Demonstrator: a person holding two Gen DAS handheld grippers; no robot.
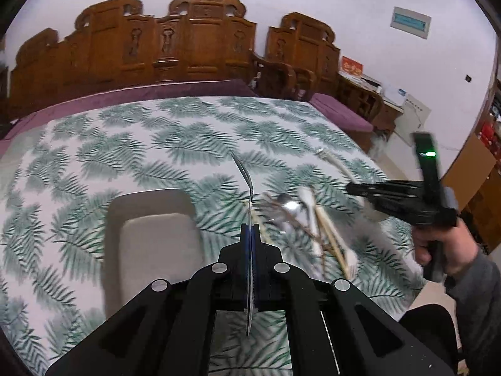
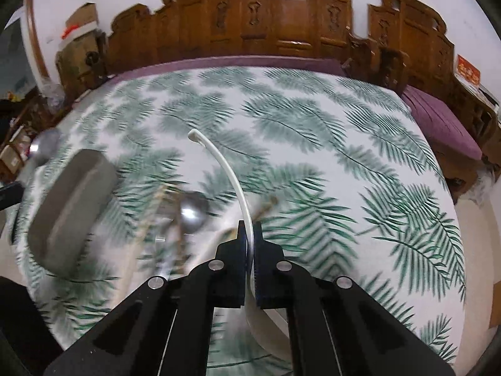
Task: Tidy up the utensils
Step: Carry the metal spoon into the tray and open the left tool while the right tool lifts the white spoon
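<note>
Our left gripper (image 1: 250, 235) pinches a metal utensil (image 1: 247, 194) right of the grey tray (image 1: 150, 206); our right gripper (image 2: 249, 235) clamps a white spoon (image 2: 231, 175) right of that tray (image 2: 72, 210).

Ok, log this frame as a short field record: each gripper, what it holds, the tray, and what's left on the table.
left gripper: shut on metal utensil, seen edge-on
right gripper: shut on white spoon
tray: grey, nothing visible in it
loose pile: metal spoon, white spoon, chopsticks, blurred
surface: leaf-print tablecloth
</note>
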